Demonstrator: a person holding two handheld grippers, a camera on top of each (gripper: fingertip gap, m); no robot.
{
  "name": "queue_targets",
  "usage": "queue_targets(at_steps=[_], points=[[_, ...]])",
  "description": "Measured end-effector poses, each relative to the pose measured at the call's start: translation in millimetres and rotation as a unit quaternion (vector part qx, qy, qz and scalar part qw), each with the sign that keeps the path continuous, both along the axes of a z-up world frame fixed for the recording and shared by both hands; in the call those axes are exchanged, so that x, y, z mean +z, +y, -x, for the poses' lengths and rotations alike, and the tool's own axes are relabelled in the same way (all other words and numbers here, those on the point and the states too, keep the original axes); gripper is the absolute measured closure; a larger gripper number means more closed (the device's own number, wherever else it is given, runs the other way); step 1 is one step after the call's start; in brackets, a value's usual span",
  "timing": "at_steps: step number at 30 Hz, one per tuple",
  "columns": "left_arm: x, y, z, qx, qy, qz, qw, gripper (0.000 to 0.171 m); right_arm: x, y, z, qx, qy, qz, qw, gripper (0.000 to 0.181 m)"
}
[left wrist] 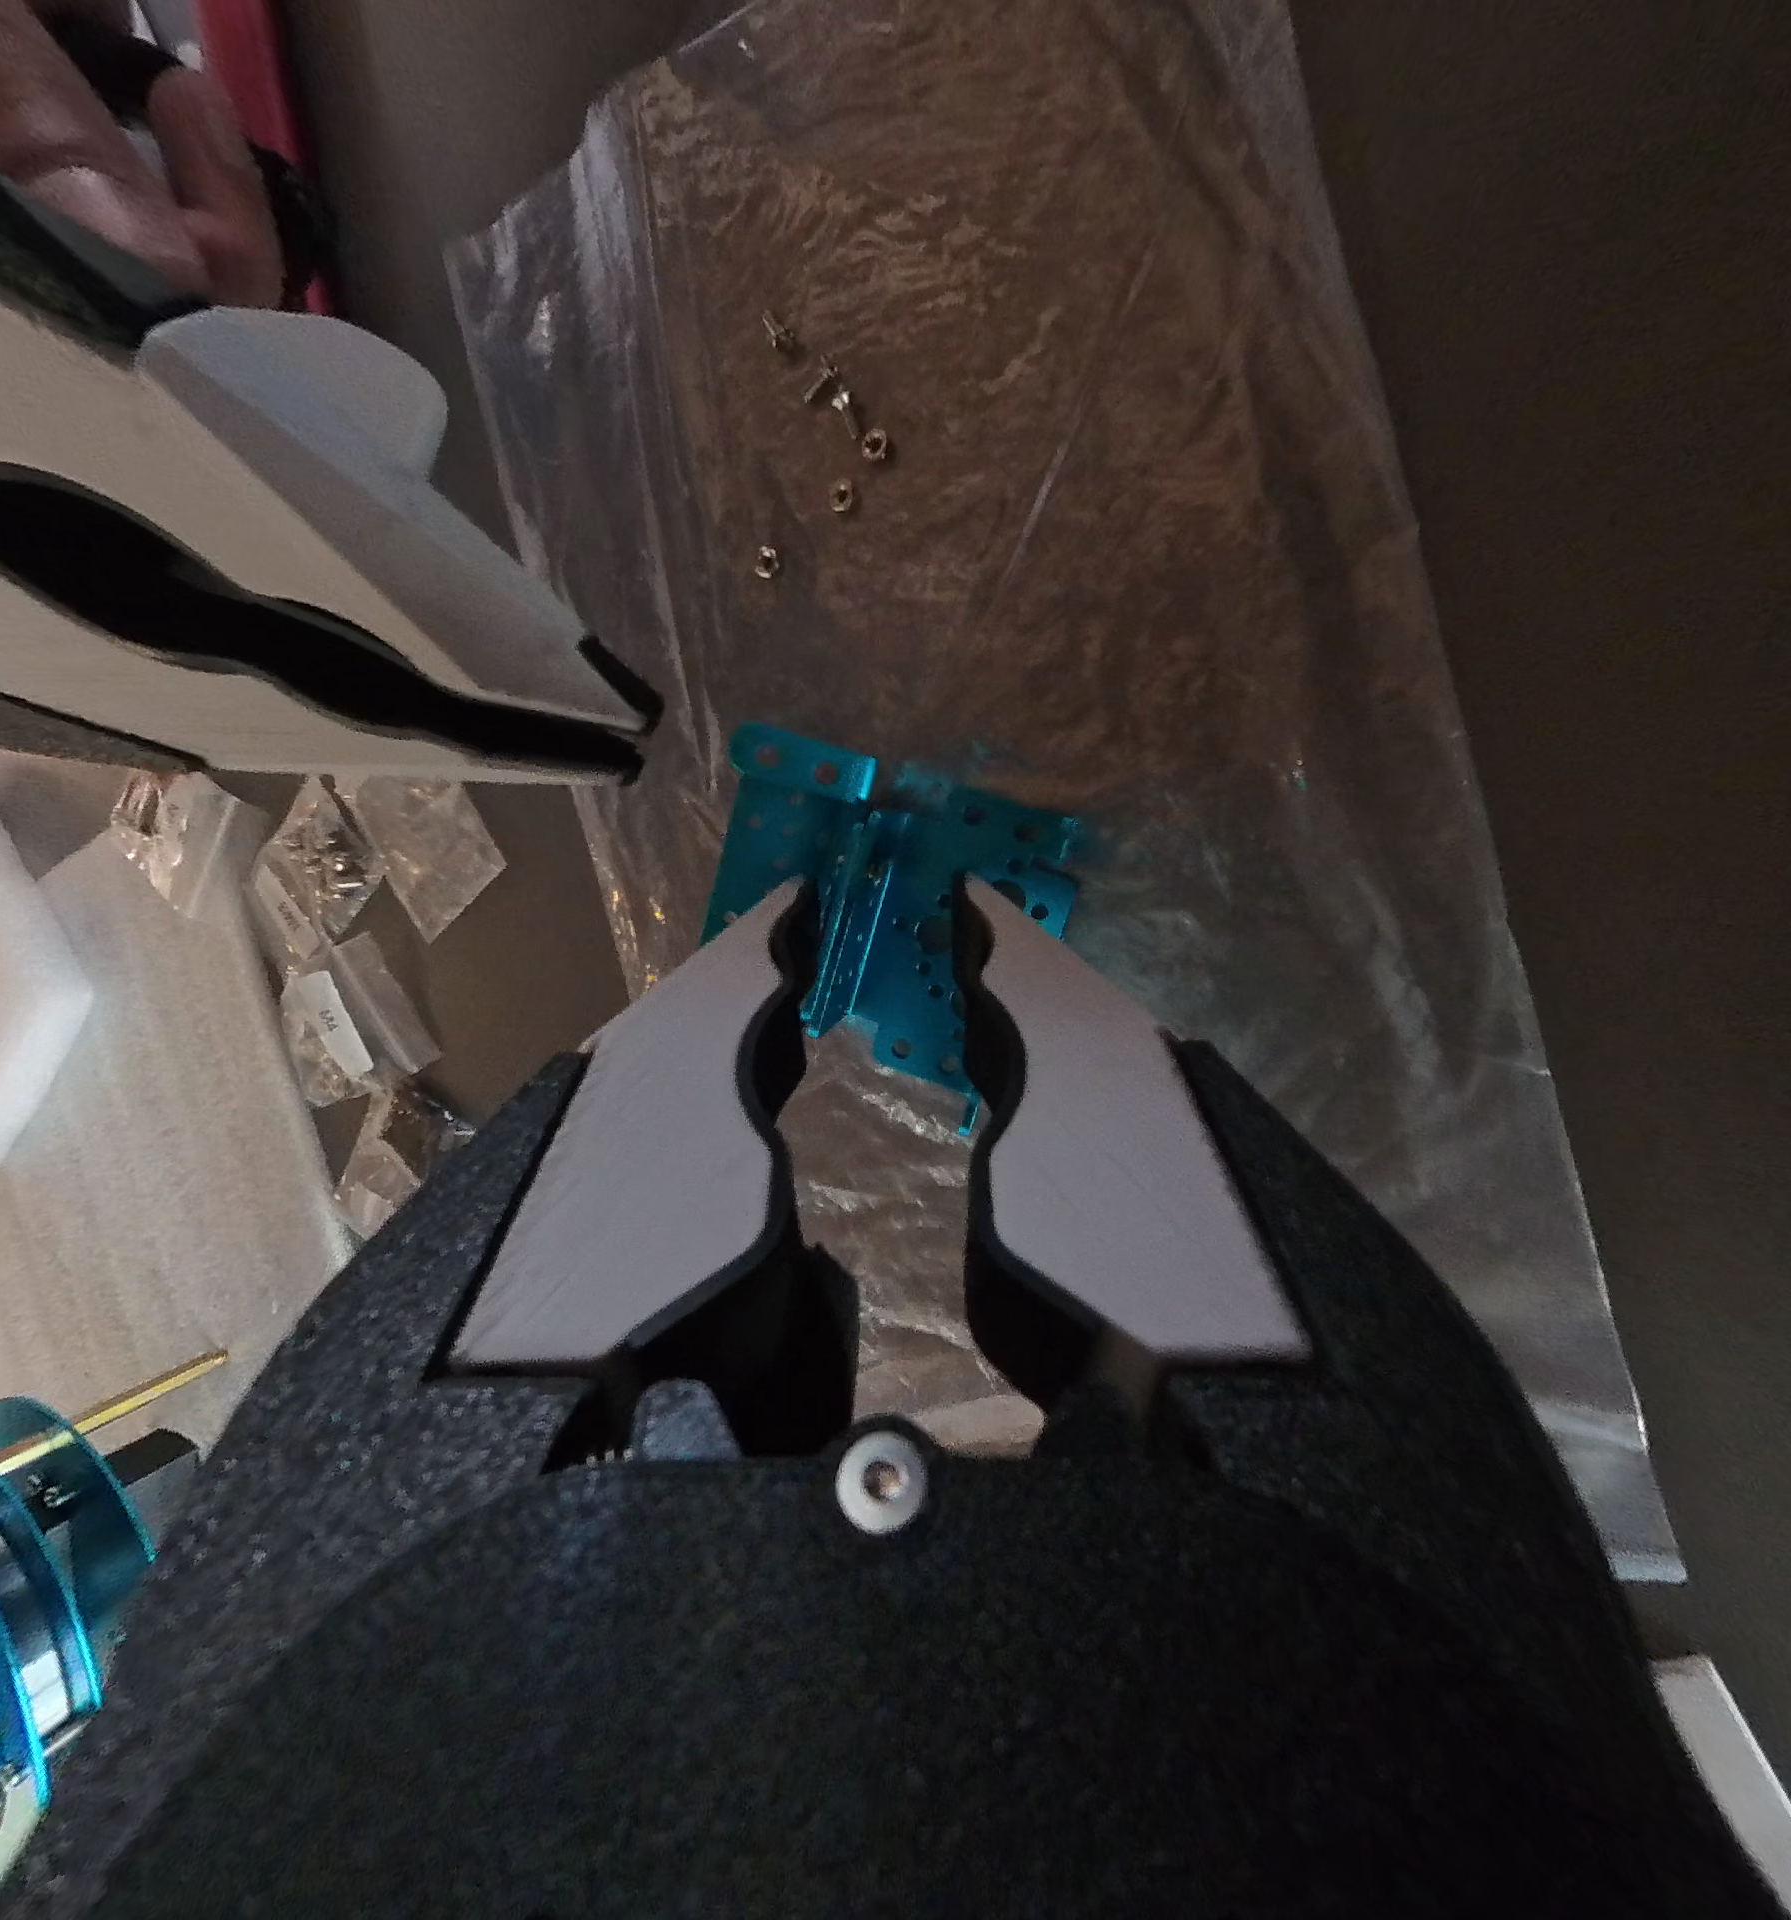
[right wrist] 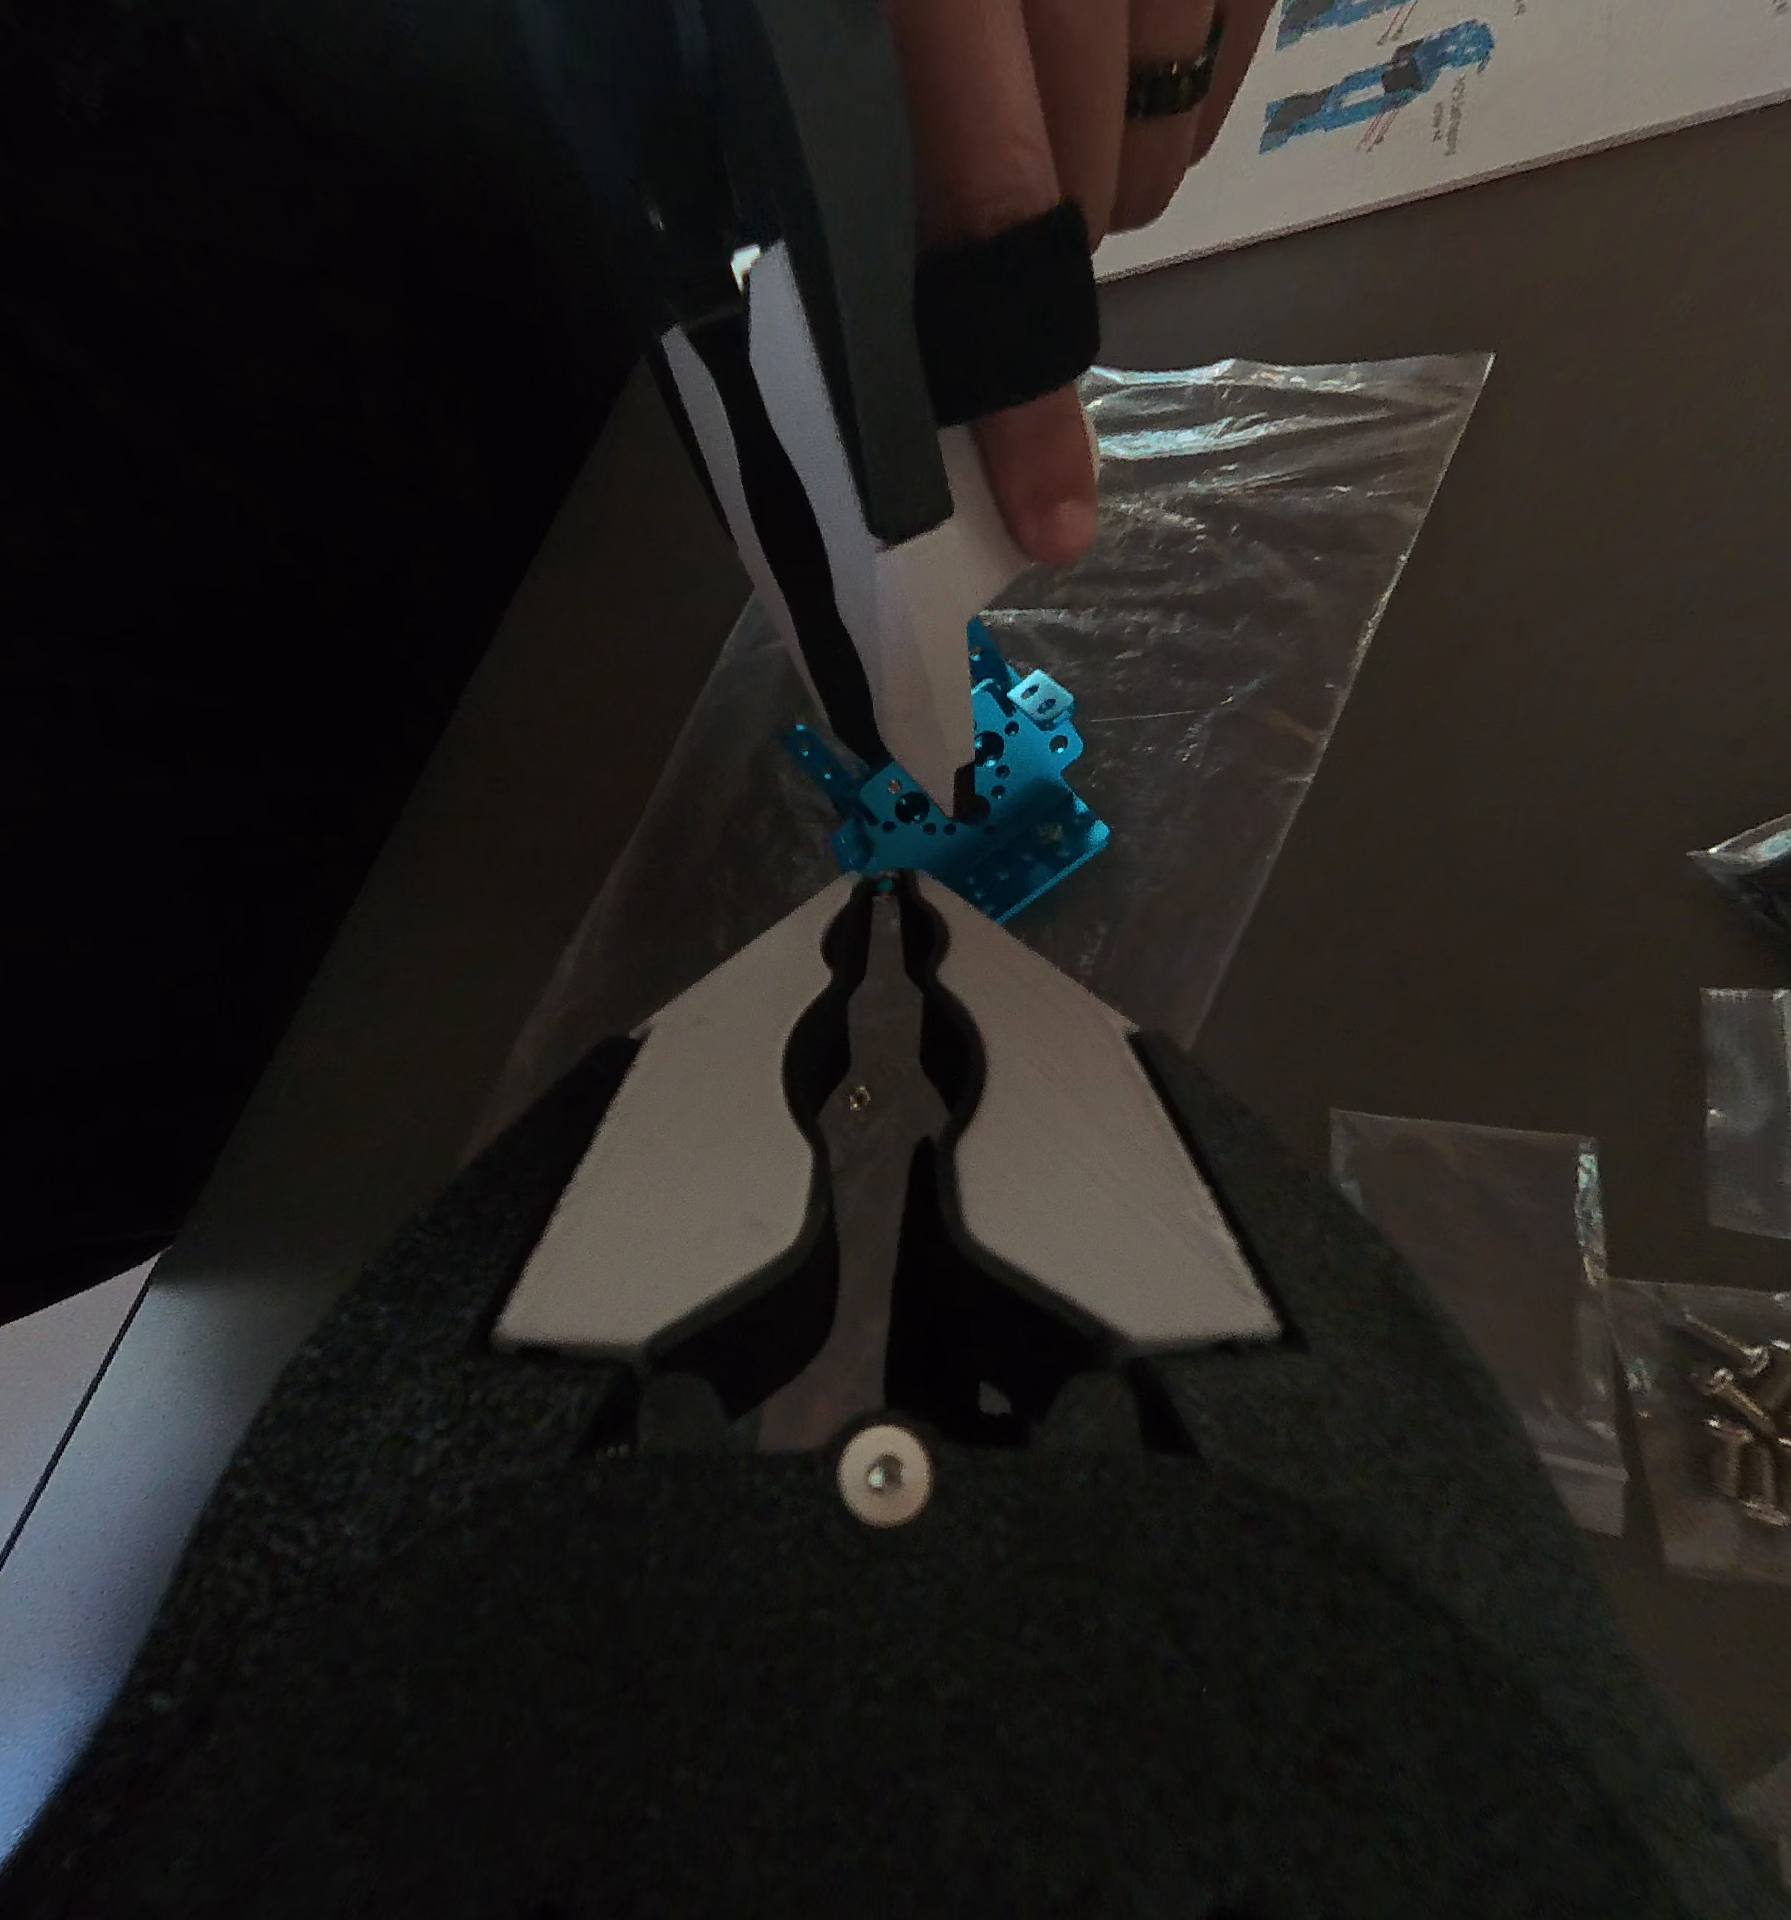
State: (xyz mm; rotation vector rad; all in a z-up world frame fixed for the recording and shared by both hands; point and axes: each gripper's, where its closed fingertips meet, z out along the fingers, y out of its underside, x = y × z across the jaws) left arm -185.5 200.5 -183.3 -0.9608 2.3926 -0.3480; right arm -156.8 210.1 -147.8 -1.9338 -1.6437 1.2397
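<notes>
Gripping blue bracket [left wrist: 875,935], left claw [left wrist: 883,883] angles downward.

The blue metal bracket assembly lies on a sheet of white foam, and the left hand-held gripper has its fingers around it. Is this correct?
Not quite. The blue metal bracket assembly lies on a clear plastic bag, not on white foam; the left wrist view shows this. The foam is off to the side. The left hand-held gripper does have its fingers around the assembly.
</notes>
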Motion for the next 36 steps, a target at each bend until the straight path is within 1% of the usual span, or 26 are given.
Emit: queue_targets(at_steps=[2, 3, 4, 10, 17, 20, 24, 27, 29, 33, 36], points=[[0, 0, -1, 0.002, -0.003, 0.002, 1.000, 0.148, 1, 0, 1, -0.001, 0.007, 0.002, 1.000, 0.178], [1, 2, -3, 0.006, -0.009, -0.002, 1.000, 0.157, 2, 1, 2, -0.003, 0.010, 0.004, 1.000, 0.177], [2, 4, -4, 0.006, -0.016, -0.008, 1.000, 0.161, 2, 1, 2, -0.004, 0.011, 0.006, 1.000, 0.178], [7, 3, -8, 0.003, -0.045, -0.011, 0.999, 0.166, 0, -2, 4, 0.001, 0.015, 0.015, 1.000, 0.177], [8, -3, -5, 0.005, -0.047, 0.013, 0.999, 0.167, 4, 0, 7, -0.004, 0.026, 0.016, 1.000, 0.177], [9, -3, -3, 0.002, -0.043, 0.009, 0.999, 0.167, 9, 1, 7, -0.006, 0.039, 0.018, 0.999, 0.177], [18, -4, 0, 0.000, -0.038, 0.021, 0.999, 0.168, 14, -1, 8, -0.003, 0.049, 0.020, 0.999, 0.177], [23, -9, 4, -0.003, -0.024, 0.054, 0.998, 0.168, 15, -2, 9, -0.001, 0.051, 0.025, 0.998, 0.177], [20, -14, 8, -0.007, -0.009, 0.078, 0.997, 0.168, 13, -3, 9, 0.001, 0.049, 0.026, 0.998, 0.177], [8, -15, 12, -0.013, 0.005, 0.070, 0.997, 0.167, 10, -5, 10, 0.005, 0.044, 0.028, 0.999, 0.177], [9, -17, 12, -0.010, 0.005, 0.082, 0.997, 0.167, 9, -6, 11, 0.006, 0.042, 0.029, 0.999, 0.177]])
